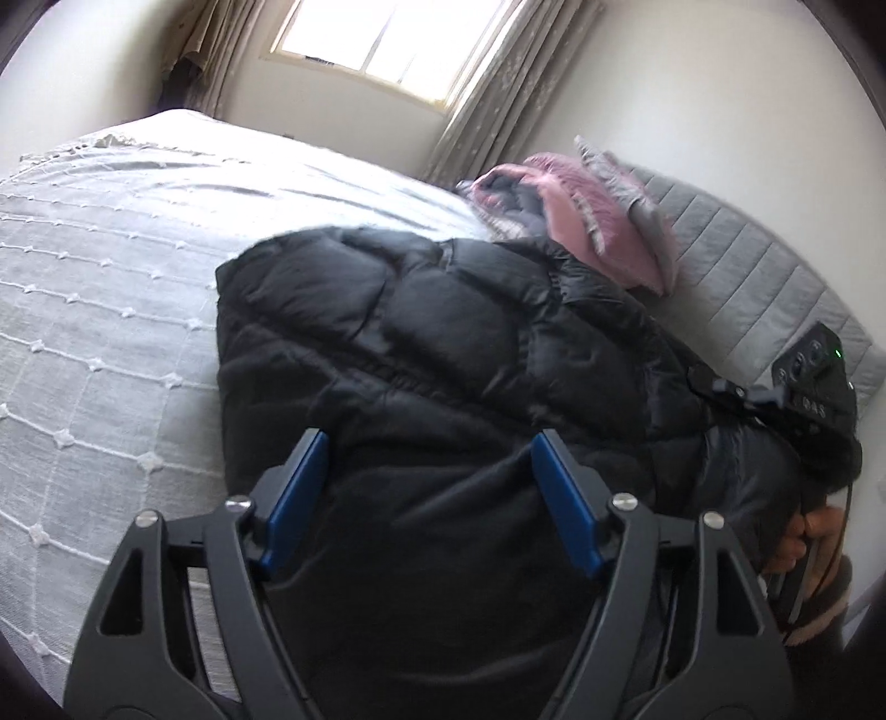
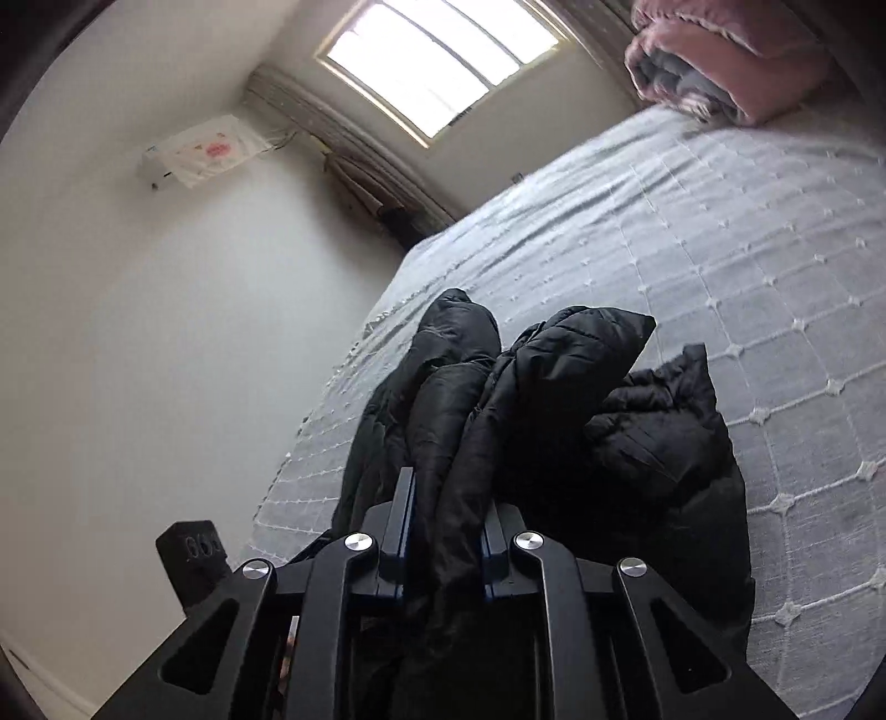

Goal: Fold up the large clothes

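Observation:
A black puffer jacket [image 1: 421, 343] lies on the bed with the white quilted cover [image 1: 99, 288]. My left gripper [image 1: 426, 448] is open, its blue pads [image 1: 302, 487] spread just over the jacket's near part, holding nothing. My right gripper [image 2: 448, 498] is shut on a bunched fold of the black jacket [image 2: 554, 399], which rises up in folds in front of it. In the left wrist view the right gripper's body [image 1: 814, 382] and the hand holding it show at the jacket's right edge.
Folded pink and grey bedding [image 1: 576, 221] lies near the grey padded headboard [image 1: 775, 288]. A window with curtains [image 1: 387, 44] is behind the bed. The bed cover [image 2: 720, 232] stretches right of the jacket; a wall [image 2: 138, 332] is on the left.

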A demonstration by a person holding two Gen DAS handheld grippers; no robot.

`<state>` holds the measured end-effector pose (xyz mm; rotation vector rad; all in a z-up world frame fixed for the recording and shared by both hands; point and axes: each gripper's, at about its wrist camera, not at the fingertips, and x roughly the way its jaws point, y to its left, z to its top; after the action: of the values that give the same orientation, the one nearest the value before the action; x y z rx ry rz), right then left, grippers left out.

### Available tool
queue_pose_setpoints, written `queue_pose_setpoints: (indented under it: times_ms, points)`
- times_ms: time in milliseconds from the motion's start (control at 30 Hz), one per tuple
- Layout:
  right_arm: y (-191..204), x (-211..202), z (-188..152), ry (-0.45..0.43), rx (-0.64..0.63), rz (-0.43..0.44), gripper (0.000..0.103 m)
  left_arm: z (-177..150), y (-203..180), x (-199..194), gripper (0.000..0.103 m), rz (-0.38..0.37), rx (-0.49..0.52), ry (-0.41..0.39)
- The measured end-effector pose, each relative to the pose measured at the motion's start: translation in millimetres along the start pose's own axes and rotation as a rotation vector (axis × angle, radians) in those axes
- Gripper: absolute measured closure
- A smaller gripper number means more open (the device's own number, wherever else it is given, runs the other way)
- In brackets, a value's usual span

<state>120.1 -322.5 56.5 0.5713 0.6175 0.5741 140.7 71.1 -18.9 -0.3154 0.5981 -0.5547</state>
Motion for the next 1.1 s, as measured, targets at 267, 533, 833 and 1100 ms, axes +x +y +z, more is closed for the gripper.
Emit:
queue_pose_setpoints:
  times_ms: [267, 533, 833, 1100]
  points:
    - [-51.3, -14.1, -48.5, 0.201, 0.072, -0.24, 0.061, -16.3, -42.4, 19.2, 0.027, -0.115, 0.152, 0.101]
    - [-55.6, -45.5, -1.3, -0.055, 0.179, -0.061, 0.036, -26.7, -58.2, 31.6, 0.027, -0.079, 0.236, 0.156]
    - [-33.9, 49.1, -1.5, 0.079, 0.032, -0.199, 0.093, -26.8, -62.5, 28.5, 0.026, -0.028, 0.257, 0.124]
    - [-14.2, -26.8, -3.2, -0.125, -0.089, -0.367, 0.094, -20.5, -66.5, 18.6, 0.01, 0.054, 0.217, 0.057]
